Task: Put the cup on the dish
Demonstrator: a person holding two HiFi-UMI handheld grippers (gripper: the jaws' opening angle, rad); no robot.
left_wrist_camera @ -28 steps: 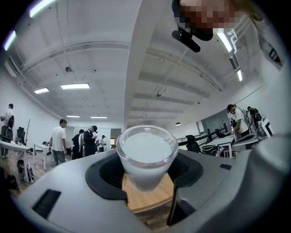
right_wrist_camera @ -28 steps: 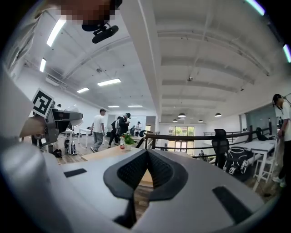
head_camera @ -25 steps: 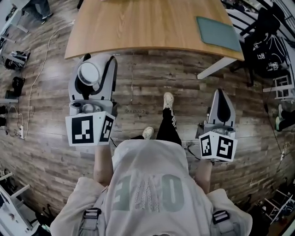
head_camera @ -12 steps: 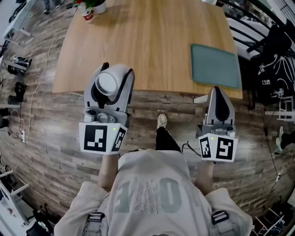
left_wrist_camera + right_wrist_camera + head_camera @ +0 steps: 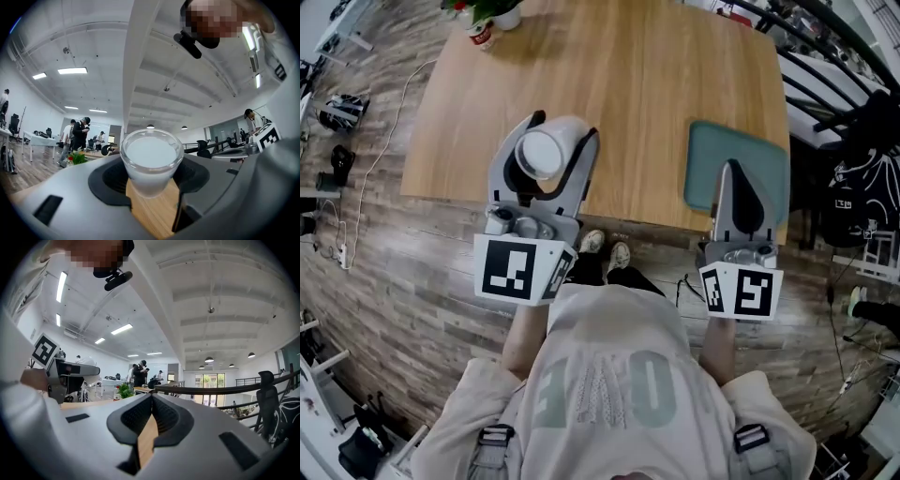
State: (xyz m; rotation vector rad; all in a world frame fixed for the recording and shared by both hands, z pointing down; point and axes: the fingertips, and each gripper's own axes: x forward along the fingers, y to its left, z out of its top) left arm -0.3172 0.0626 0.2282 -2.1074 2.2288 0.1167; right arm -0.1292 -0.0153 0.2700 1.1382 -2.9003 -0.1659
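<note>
Pinching the cup (image 5: 540,153) between jaws standing wide apart, the left tongs (image 5: 562,128) are reaching out over the near part of the wooden table (image 5: 609,75). The left gripper view is showing a dark pad pressing against each side of the cup, with table wood showing underneath. The cup is sitting upright, mouth up, with a clear rim and a whitish look inside. Whether anything is in it I cannot tell. It is hanging left of the dish (image 5: 750,141) and well apart from it, so it is not resting on the dish yet.

The right tongs (image 5: 732,171) are pressed together with nothing between the jaws. In the right gripper view the pads are meeting at the tips, leaving only a thin slit lower down through which table wood is showing. In the head view their tips are overlapping the dish's near part, but whether they are touching it I cannot tell. The dish is lying flat near the table's right edge, a grey-green rectangle with rounded corners.

A potted plant (image 5: 492,11) is standing at the table's far left corner. The person's shoes (image 5: 607,246) are peeking out below the near table edge on the plank floor (image 5: 384,272). Several people (image 5: 77,133) are standing in the background of the left gripper view.
</note>
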